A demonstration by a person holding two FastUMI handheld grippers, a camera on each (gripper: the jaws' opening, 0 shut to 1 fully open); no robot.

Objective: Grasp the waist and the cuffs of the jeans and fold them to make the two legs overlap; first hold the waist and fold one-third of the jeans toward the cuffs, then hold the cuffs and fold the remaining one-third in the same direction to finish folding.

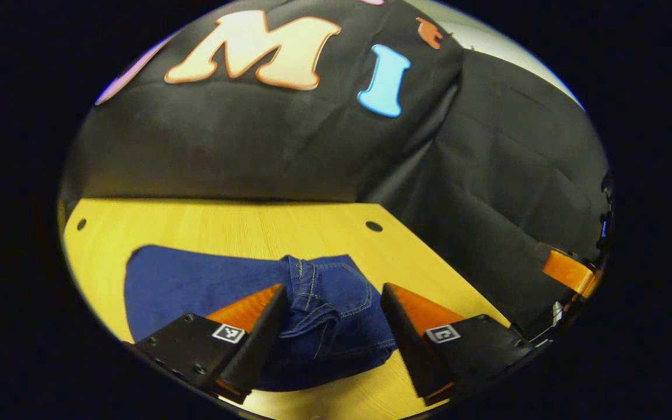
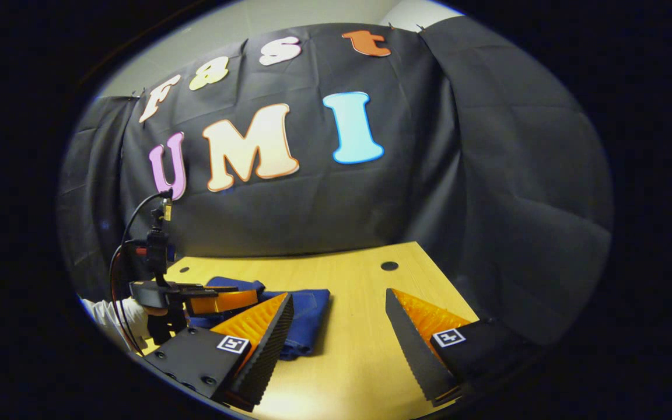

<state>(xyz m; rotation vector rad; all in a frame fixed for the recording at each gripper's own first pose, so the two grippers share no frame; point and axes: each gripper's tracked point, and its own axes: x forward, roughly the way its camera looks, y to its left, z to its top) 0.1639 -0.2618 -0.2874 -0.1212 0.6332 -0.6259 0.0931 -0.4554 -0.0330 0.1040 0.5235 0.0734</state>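
Dim booth, fisheye-warped edges; soft shadows

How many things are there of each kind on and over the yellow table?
Jeans: 1
Grippers: 2, the left gripper and the right gripper, both with jaws apart
Table: 1
Holes in the table: 2, and
Total: 6

In the left gripper view the jeans [image 1: 242, 291] lie on the table [image 1: 242, 224], spreading toward nine o'clock; the wall [image 1: 254, 151] stands behind at twelve o'clock.
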